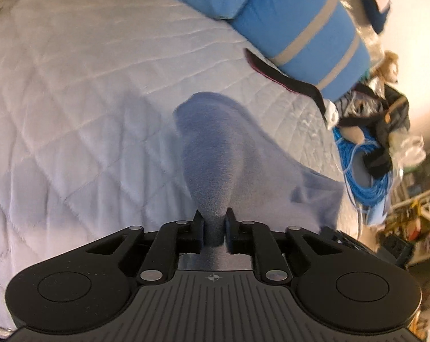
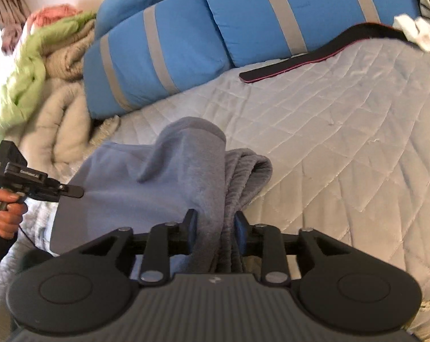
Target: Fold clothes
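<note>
Both black two-finger grippers, left (image 1: 214,222) and right (image 2: 216,225), pinch bunched folds of the soft grey-blue fleece garment (image 2: 146,171) over the pale quilted bedspread (image 2: 329,142).

Each camera sits just behind its own claw, looking forward and down along the fingers, close over the quilted bed (image 1: 72,99). The left wrist view faces across the bed toward the blue striped pillows (image 1: 300,22) at upper right and a cluttered room edge beyond. The right wrist view faces those same pillows head-on, shares the grey garment (image 2: 158,176) and black strap (image 2: 314,57), and catches the left claw (image 2: 72,191) at its left edge.
</note>
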The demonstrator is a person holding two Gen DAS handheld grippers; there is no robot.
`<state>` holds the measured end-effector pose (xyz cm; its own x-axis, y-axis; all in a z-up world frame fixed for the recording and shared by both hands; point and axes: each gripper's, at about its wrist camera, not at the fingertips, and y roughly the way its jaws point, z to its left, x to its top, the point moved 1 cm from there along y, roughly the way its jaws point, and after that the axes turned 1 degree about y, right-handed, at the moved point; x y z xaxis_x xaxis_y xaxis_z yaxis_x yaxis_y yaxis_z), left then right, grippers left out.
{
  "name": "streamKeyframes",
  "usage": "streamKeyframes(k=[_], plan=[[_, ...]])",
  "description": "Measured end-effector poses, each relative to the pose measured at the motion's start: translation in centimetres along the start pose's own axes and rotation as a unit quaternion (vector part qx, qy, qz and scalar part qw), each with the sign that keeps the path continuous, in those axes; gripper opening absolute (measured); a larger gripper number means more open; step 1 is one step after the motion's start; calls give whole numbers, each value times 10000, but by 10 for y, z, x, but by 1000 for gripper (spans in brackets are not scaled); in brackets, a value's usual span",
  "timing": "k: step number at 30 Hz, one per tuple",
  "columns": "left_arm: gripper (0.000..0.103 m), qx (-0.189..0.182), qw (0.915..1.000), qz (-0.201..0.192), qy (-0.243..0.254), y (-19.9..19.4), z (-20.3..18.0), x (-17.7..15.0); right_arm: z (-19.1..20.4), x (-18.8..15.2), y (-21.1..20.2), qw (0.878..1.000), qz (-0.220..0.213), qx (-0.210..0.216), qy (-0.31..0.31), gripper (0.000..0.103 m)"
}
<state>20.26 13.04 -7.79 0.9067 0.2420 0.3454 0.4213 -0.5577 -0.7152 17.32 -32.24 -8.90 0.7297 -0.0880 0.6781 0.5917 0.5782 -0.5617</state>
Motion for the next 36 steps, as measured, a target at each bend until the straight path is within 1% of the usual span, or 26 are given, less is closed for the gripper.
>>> streamKeyframes(k=[1, 2, 3, 4, 5, 6, 7, 8, 11, 13, 14, 16, 19, 22, 25, 26, 28, 30, 31, 32, 33, 35, 36], plan=[[22, 5, 10000, -53, -62, 1, 5, -2, 1, 0, -1, 10000, -1, -60, -25, 54], [26, 48, 9999, -164, -26, -2, 4, -2, 2, 0, -4, 9998, -65, -143, -102, 68], [29, 91, 9996, -275, 10, -4, 4, -3, 4, 0, -7, 9993, -176, -237, -225, 87], [36, 134, 9992, -385, 47, -7, 3, -4, 6, 0, -10, 9985, -307, -308, -345, 94], [47, 177, 9986, -496, 83, -10, 3, -5, 9, 0, -12, 9972, -470, -349, -460, 103], [53, 220, 9978, -606, 119, -12, 2, -5, 11, 1, -15, 9959, -601, -387, -558, 103], [61, 263, 9970, -716, 156, -15, 2, -6, 13, 2, -18, 9947, -686, -434, -638, 103], [67, 301, 9957, -845, 235, -19, 1, -7, 14, 5, -19, 9938, -687, -490, -720, 103], [74, 389, 9878, -1311, 745, -33, -8, -10, 20, 13, -17, 9911, -542, -687, -998, 103], [76, 487, 9806, -1486, 1182, -40, -18, -12, 23, 16, -17, 9877, -619, -762, -1215, 103], [78, 512, 9777, -1522, 1354, -42, -23, -12, 24, 19, -15, 9883, -571, -696, -1231, 103], [78, 443, 9779, -1402, 1490, -40, -28, -8, 24, 26, -8, 9910, -396, -530, -1163, 103], [78, 182, 9806, -1272, 1480, -35, -30, -1, 22, 37, 0, 9947, -297, -209, -963, 103], [78, 195, 9806, -1334, 1424, -29, -29, 14, 19, 44, 9, 9962, -270, 89, -827, 103], [77, 50, 9854, -1024, 1357, -13, -26, 33, 18, 50, 19, 9964, -239, 248, -769, 103], [77, 75, 9861, -1009, 1321, -9, -24, 35, 18, 52, 22, 9966, -216, 287, -739, 102], [77, 124, 9872, -979, 1250, -3, -21, 38, 16, 56, 29, 9970, -137, 392, -652, 97], [76, 173, 9883, -950, 1178, 4, -19, 41, 13, 60, 35, 9973, -66, 513, -516, 79], [72, 197, 9888, -935, 1142, 7, -17, 42, 12, 62, 37, 9975, -36, 561, -437, 73], [56, 222, 9893, -920, 1106, 11, -16, 43, 10, 63, 40, 9977, -13, 559, -371, 59], [48, 246, 9898, -905, 1071, 14, -15, 45, 9, 64, 43, 9981, 7, 525, -319, 41], [28, 295, 9907, -875, 999, 21, -12, 48, 6, 64, 46, 9989, -8, 422, -219, 18], [25, 320, 9911, -860, 963, 24, -10, 49, 3, 64, 47, 9992, -9, 389, -108, 17]])
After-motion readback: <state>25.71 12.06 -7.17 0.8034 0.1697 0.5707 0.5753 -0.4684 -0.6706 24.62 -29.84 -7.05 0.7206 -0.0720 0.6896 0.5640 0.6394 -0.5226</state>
